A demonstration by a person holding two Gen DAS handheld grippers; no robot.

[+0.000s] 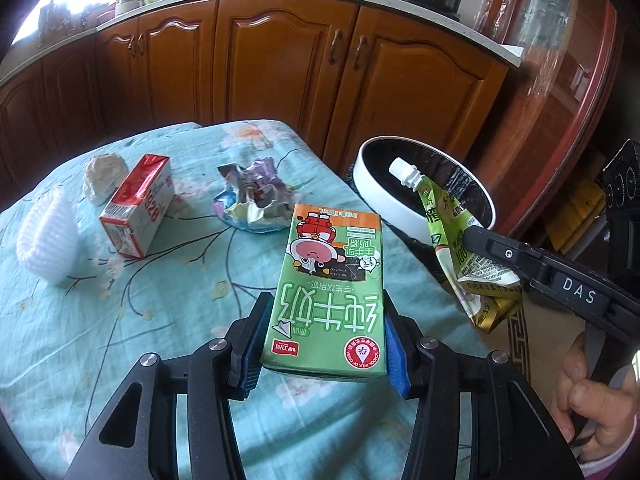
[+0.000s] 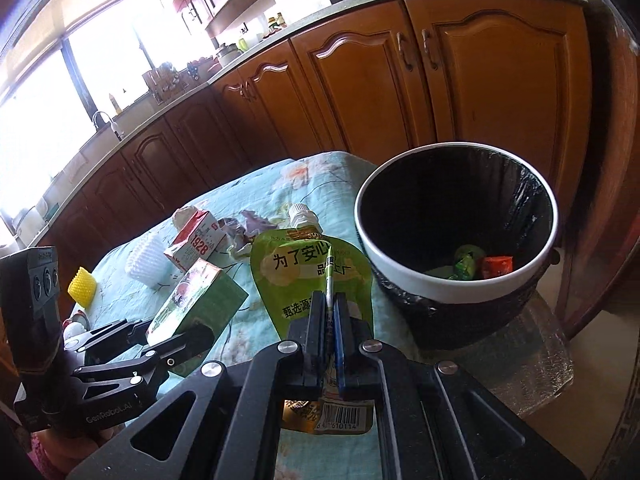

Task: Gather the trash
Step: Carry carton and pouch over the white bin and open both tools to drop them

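Above the table, right gripper (image 2: 330, 312) pinches the flat green spouted pouch (image 2: 308, 276), left gripper (image 1: 324, 344) clamps the green milk carton (image 1: 328, 300); next, carry the pouch toward 2 o'clock over the white-rimmed black-lined bin (image 2: 400, 276), jaws parting

Glossy green printed-card milk carton (image 1: 326, 292); crinkled shiny foil wrapper (image 1: 252, 200); matt floral cotton tablecloth (image 1: 120, 280); varnished orange wooden cabinets (image 1: 280, 64).

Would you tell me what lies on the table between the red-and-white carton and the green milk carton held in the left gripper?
In the left wrist view, a crumpled foil wrapper lies between the red-and-white carton and the green milk carton, slightly farther back; otherwise only tablecloth.
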